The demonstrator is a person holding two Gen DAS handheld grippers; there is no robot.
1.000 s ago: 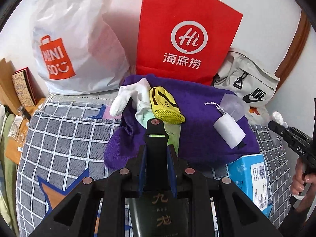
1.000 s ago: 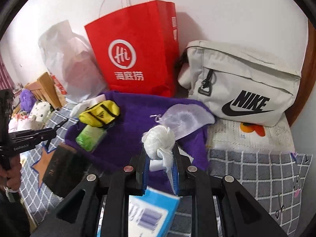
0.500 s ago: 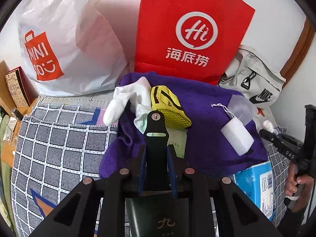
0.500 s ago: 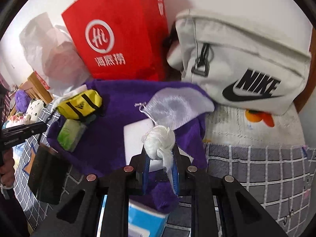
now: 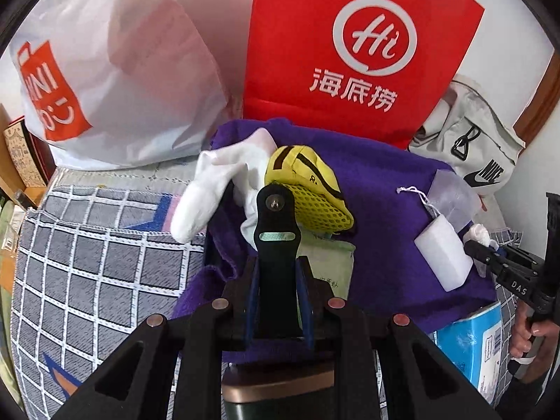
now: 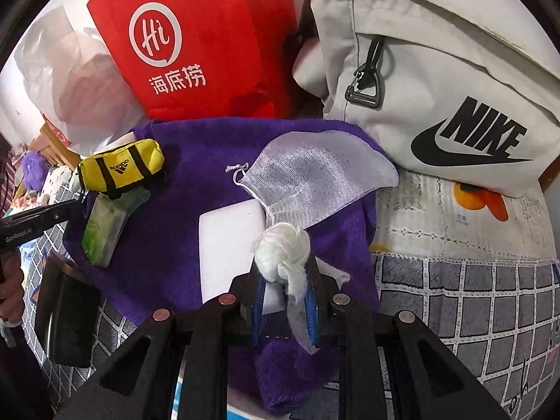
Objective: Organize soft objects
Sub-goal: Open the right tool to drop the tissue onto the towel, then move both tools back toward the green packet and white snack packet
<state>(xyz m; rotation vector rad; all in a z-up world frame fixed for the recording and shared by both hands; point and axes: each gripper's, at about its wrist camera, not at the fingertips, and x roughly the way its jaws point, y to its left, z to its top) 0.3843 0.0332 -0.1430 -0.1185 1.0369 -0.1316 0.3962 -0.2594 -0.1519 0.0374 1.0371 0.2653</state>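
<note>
Gripping a dark strap between nearly closed jaws, the left gripper points down at a purple towel spread on a grid-patterned grey cover; the strap stands up between the pads, with a dark, gold-rimmed object at the bottom edge of the left wrist view. The right gripper has its jaws nearly closed on a knotted white gauze wad, which sticks out above the pads over the right part of the towel. On the towel's left side lie a white sock, partly hanging off the towel's left edge, a small yellow bag with black stripes, and a green tissue pack tucked just under the bag. Toward the towel's right side a flat white block lies touching a sheer white drawstring pouch. A red paper bag stands upright behind the towel's far edge, with a white plastic shopping bag to its left and a pale grey bag to its right. A blue box shows at the towel's near right corner. A hand holds the right gripper's handle.
</note>
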